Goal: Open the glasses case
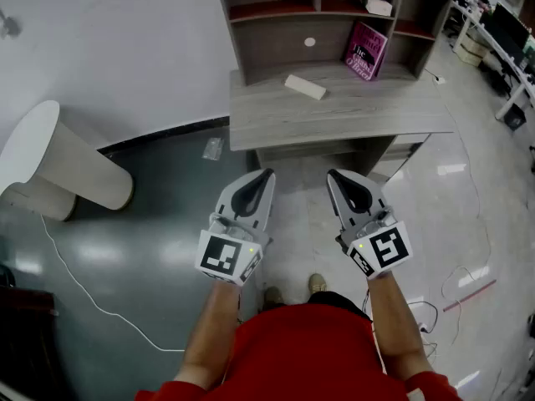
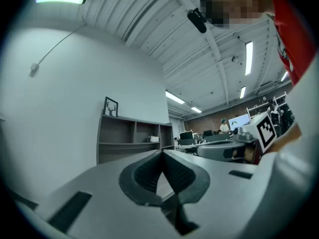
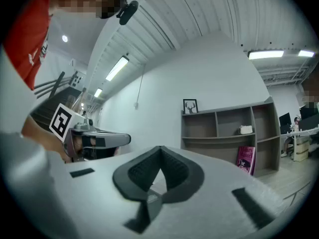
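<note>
Glasses case (image 1: 304, 86), a white oblong box, lies closed on the grey desk (image 1: 368, 111) in the upper middle of the head view, just left of a pink book (image 1: 366, 50) that leans inside the shelf unit (image 1: 230, 23) standing on the desk's rear. Left gripper (image 1: 266, 175) and right gripper (image 1: 334, 175) are held side by side in the centre of the frame, below the desk's front edge and well apart from the case, each at the end of a bare forearm above a red shirt (image 1: 301, 349). In the left gripper view, the left gripper (image 2: 162, 153) has its ribbed pads pressed together at the tips with nothing between them. In the right gripper view, the right gripper (image 3: 160, 148) is likewise closed and empty, with the shelf unit (image 3: 227, 128) and book (image 3: 245, 159) beyond it at right. A white conical object (image 1: 58, 165) lies on the floor at the left edge of the head view.
</note>
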Demonstrator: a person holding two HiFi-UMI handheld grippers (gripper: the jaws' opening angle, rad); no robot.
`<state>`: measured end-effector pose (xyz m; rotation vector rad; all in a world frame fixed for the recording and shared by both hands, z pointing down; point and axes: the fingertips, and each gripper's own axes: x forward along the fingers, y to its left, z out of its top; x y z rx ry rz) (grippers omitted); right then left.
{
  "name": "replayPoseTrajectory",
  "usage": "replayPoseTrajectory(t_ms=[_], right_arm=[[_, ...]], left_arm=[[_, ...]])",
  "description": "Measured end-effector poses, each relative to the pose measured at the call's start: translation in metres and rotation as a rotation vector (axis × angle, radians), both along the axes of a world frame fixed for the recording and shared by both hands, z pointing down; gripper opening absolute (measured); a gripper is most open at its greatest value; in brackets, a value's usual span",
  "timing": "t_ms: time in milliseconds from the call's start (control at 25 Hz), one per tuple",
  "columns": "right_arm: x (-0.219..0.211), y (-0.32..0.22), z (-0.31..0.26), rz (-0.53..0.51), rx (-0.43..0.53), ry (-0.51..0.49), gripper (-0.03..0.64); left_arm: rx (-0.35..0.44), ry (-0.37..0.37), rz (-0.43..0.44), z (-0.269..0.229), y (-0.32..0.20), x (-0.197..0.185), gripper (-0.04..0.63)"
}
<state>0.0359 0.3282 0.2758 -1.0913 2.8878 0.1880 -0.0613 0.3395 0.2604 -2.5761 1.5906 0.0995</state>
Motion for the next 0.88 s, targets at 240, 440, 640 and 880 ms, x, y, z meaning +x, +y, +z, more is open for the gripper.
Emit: replayPoseTrajectory(t_ms=[240,440,640,880], right_arm=[[0.003,-0.001,-0.004,-0.020,0.004,-0.027,0.005],[0.007,-0.009,-0.005,-0.034,0.020,-0.026,0.005],[0.030,-0.023,0.002,-0.062,0.020,-0.031,0.005],[0.068,-0.047,0.005,-0.086,0.021,-0.056,0.005]], left_arm=[[-0.005,0.001,-0.007,0.001,-0.004,0.003,0.009],[-0.007,-0.006,-0.024,0.002,-0.012,0.008,0.009],[-0.007,-0.021,-0.050,0.004,-0.027,0.028,0.009],[-0.007,-0.048,-0.084,0.005,-0.048,0.060,0.009]])
